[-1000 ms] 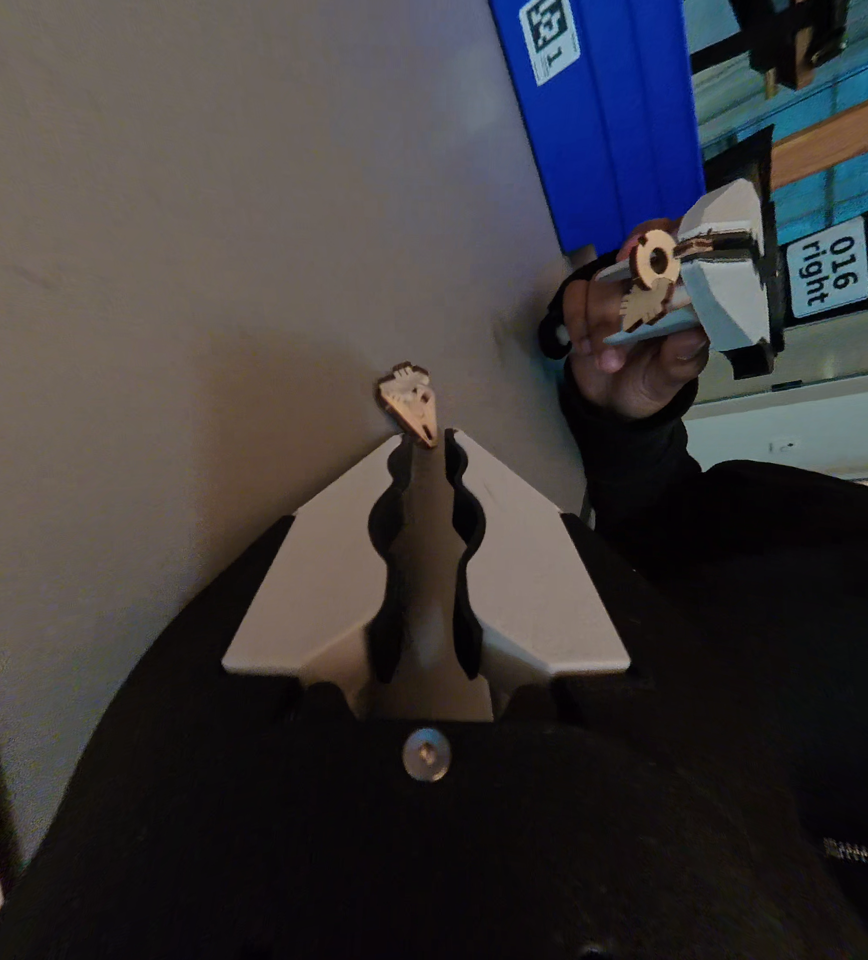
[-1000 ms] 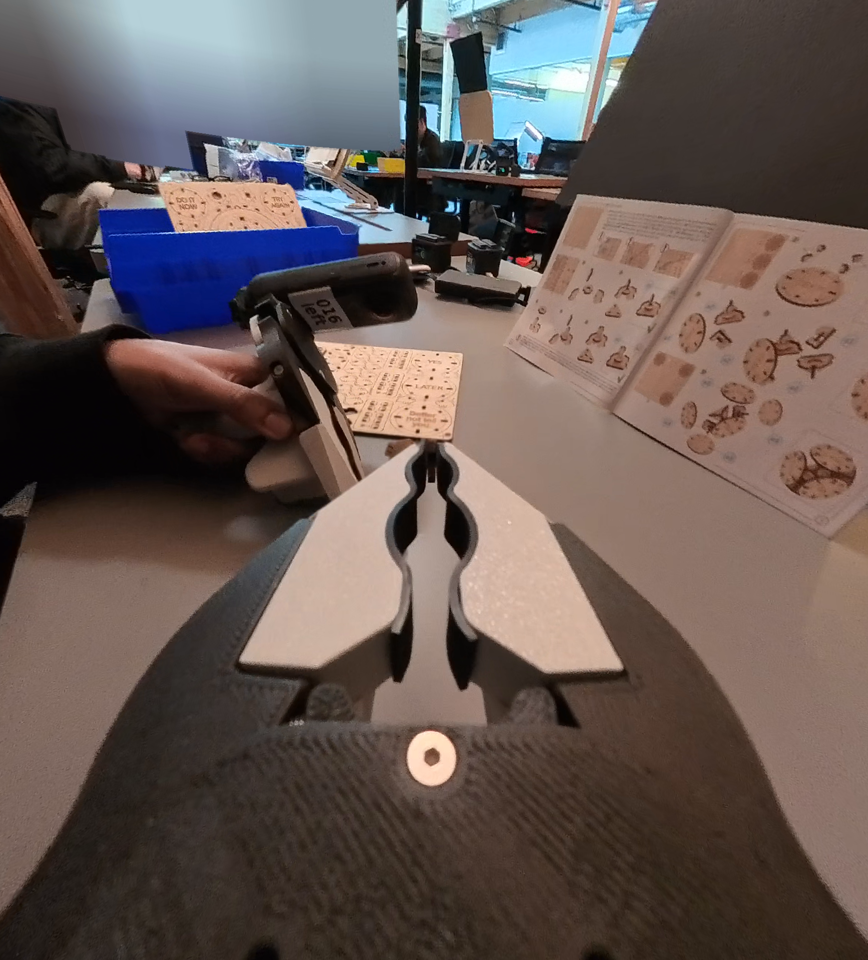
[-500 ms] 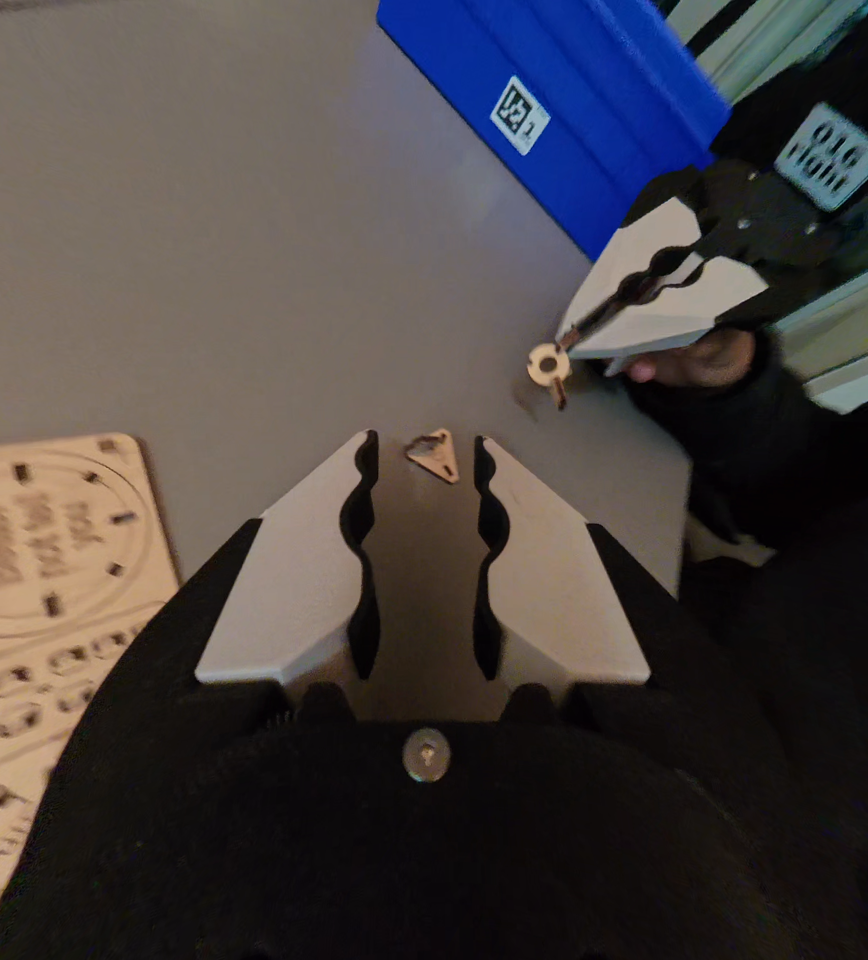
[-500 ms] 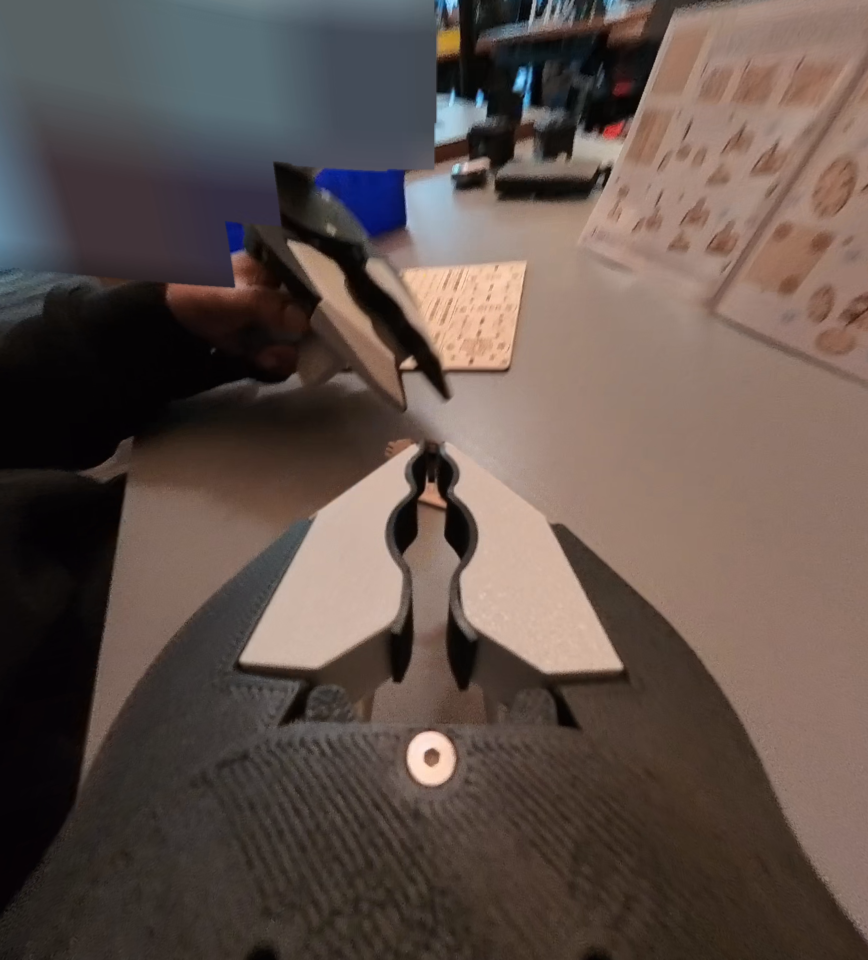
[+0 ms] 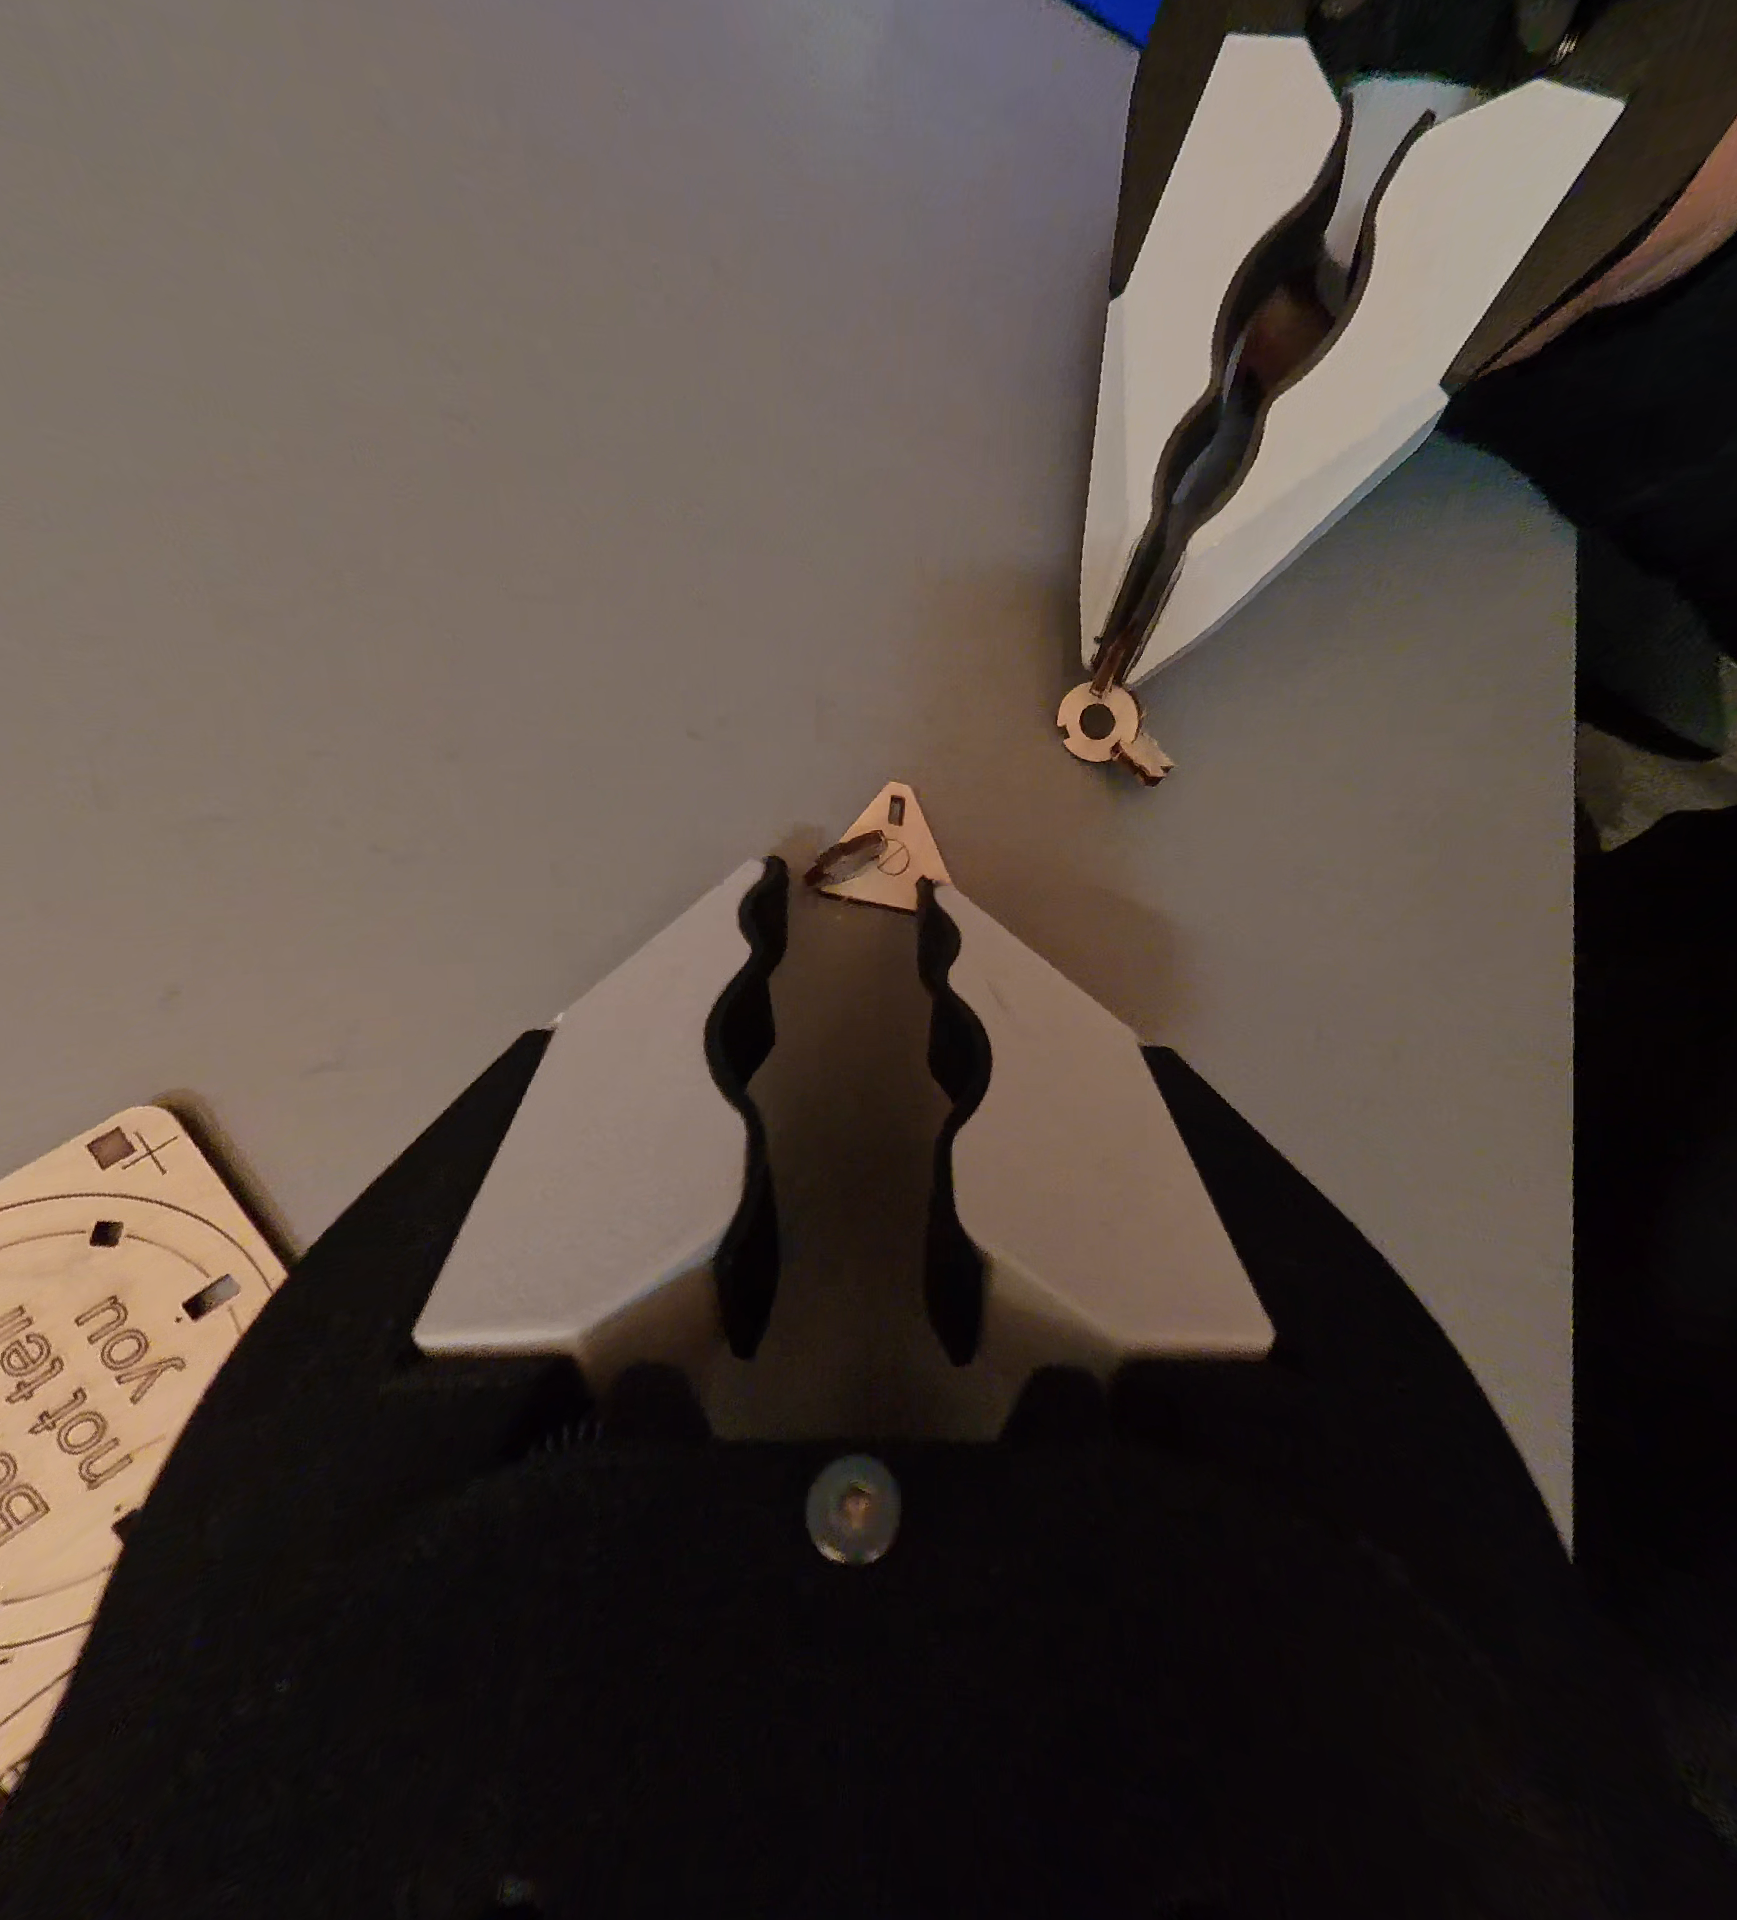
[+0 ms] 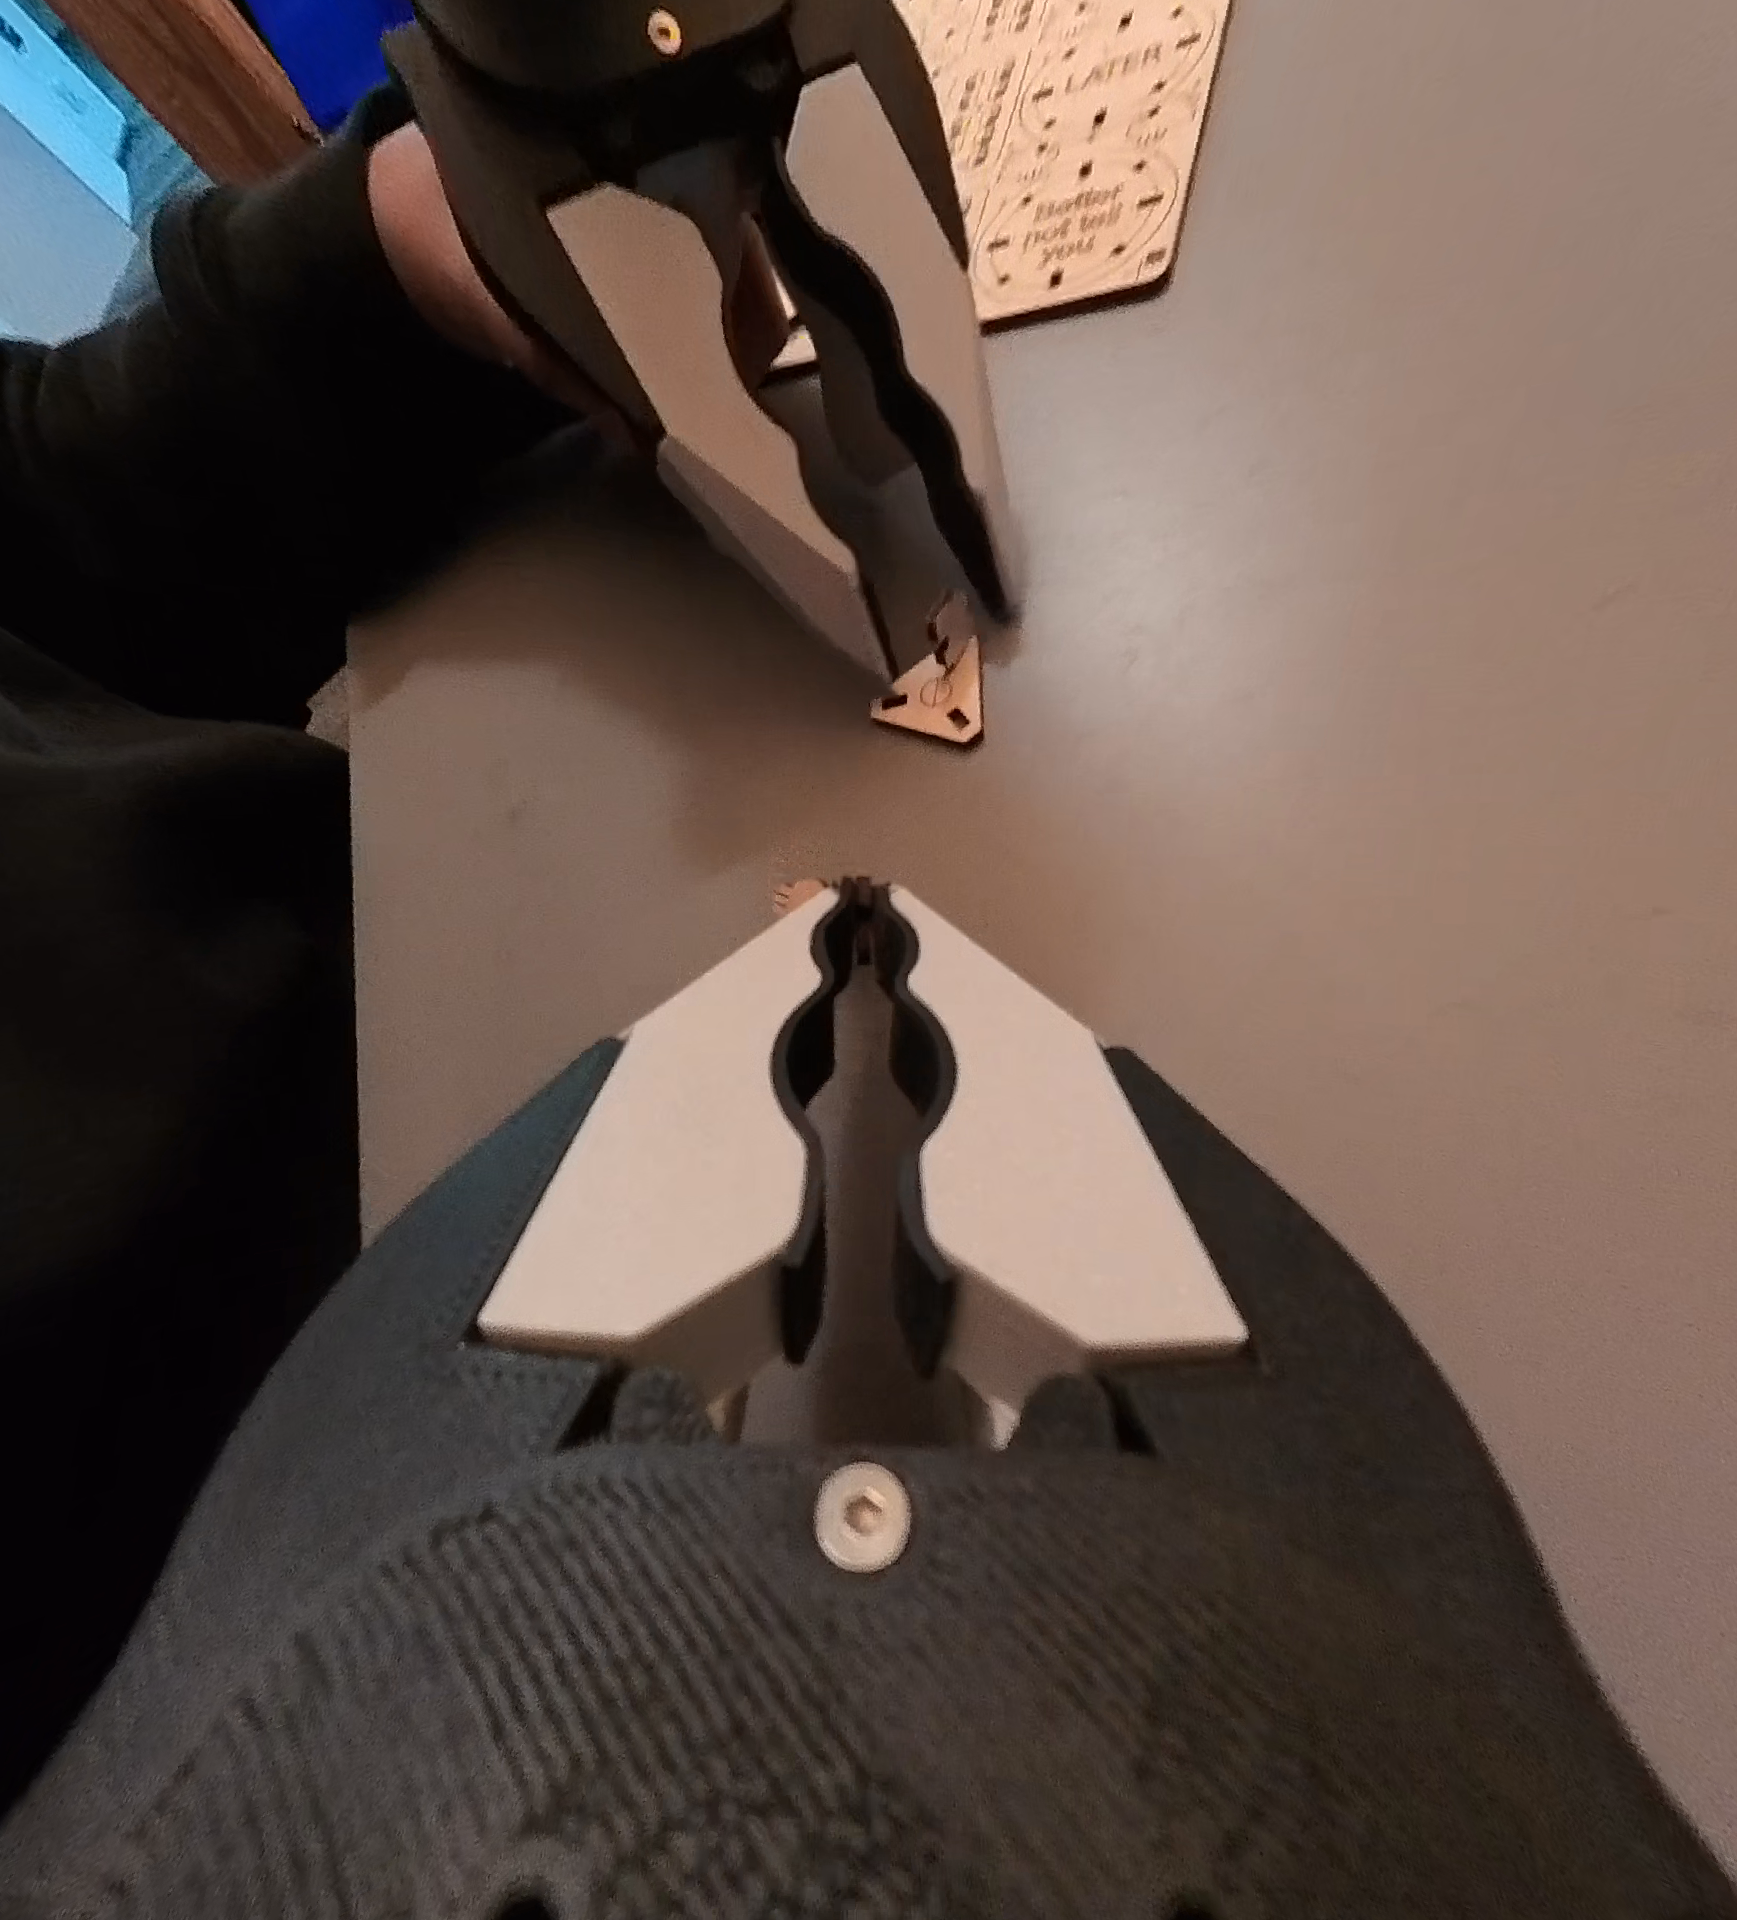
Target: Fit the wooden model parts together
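While the left hand-held gripper (image 5: pixel 848 883) stands narrowly parted over the small wooden triangle (image 5: pixel 895 847) lying flat on the grey bench (image 5: pixel 428 468), only one fingertip seeming to touch a corner, the right hand-held gripper (image 5: pixel 1113 665), off at two o'clock from it, is clamped on the stem of a little wooden ring piece (image 5: pixel 1095 719). My worry is that the thin triangle could skate away or tip if the tips close unevenly, and the ring piece could twist out of its narrow pinch. Bare bench lies open from nine to twelve o'clock, but the bench edge (image 5: pixel 1573 1039) runs close at three and a wooden cut-out sheet (image 5: pixel 43 1351) sits at eight.
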The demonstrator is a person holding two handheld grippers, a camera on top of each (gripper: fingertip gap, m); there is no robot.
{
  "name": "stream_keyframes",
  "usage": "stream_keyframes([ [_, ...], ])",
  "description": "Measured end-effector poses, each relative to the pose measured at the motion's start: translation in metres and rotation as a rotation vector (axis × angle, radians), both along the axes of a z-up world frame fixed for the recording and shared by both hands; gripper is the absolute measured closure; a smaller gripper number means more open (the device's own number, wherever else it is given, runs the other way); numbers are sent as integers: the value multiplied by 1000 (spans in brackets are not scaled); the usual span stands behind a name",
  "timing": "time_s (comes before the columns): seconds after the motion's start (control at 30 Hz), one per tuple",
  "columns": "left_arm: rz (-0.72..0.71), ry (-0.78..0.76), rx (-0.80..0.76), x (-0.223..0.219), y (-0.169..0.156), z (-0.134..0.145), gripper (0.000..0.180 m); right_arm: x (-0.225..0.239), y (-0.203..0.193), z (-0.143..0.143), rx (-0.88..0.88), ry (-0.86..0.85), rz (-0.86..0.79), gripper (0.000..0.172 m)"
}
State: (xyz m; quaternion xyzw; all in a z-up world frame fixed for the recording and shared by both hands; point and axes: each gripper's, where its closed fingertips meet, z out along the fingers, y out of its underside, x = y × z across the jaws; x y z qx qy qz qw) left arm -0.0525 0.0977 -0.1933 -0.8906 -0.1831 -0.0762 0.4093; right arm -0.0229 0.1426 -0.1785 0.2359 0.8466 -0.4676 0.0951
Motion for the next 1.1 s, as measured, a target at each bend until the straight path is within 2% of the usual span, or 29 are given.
stream_keyframes([
  [0.13,-34,-17,-12,8,1,-1,171,0,3,-1,18,20,20,157],
  [0.33,-48,-65,1,18,0,-1,179,-12,-14,24,-72,116,-5,143],
  [0.47,-28,-43,1,17,-3,-1,178,-10,-28,13,61,239,42,137],
  [0.53,-27,-37,7,18,-3,0,172,-11,-31,4,139,285,76,134],
  [0.67,-20,-12,28,16,1,3,165,-14,-35,-4,185,283,131,133],
  [0.87,-23,21,35,14,4,6,179,-21,-44,-8,187,269,199,141],
  [1.1,-37,29,49,16,4,8,179,-21,-45,-17,262,337,241,146],
])
